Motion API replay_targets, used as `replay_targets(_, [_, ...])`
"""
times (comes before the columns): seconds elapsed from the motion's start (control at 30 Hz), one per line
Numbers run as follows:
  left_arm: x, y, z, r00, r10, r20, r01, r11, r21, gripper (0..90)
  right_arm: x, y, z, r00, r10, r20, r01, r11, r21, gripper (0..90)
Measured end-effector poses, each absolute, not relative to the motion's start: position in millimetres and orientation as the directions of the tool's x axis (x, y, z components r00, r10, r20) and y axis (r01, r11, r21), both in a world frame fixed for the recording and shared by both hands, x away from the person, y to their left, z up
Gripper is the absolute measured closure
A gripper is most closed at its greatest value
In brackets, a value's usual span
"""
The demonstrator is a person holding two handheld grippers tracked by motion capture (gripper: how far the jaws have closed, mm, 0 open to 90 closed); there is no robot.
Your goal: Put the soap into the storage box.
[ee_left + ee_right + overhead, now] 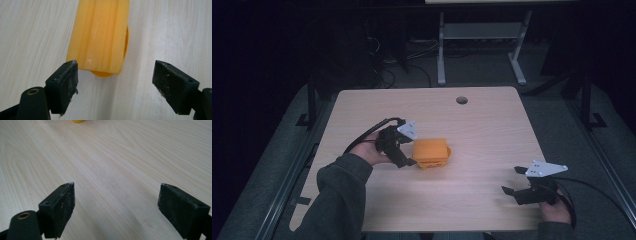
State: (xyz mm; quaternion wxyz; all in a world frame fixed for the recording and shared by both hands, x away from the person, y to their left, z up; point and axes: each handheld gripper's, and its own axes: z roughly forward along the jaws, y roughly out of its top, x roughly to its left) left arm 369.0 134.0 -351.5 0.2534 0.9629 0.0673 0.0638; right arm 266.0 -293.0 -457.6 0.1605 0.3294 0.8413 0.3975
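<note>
Resting nearest the person's edge of the wooden table (492, 130), the right gripper (511, 181) sits well to the right of the orange block (431, 151) and closer to the person than it. Its jaws are spread wide with only bare wood grain between them, and a sliver of yellow-orange shows at the far top of the right gripper view. The right hand (556, 212) holds it from behind, cable trailing off to the side.

Farther in, near the table's middle, lies the orange block, a ribbed plastic piece with a rounded orange part poking out beneath it. No writing or label can be read on it. The left gripper (409, 161) is just beside the block's left end; its jaws stand wide apart, the left-hand pad (65, 83) close to the block's near corner, gripping nothing. The left hand (369, 151) wraps the handle.

Beyond the block, a round hole (461, 100) sits near the table's far edge.
</note>
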Motion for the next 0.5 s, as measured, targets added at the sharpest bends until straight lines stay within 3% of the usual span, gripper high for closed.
replay_targets(0.5, [353.1, 156.7, -361.2, 0.979, 0.18, 0.093, 0.107, -0.849, 0.517, 20.8, 265.8, -293.4, -458.9, -0.725, 0.689, -0.005, 0.443, 0.472, 0.763, 13.7])
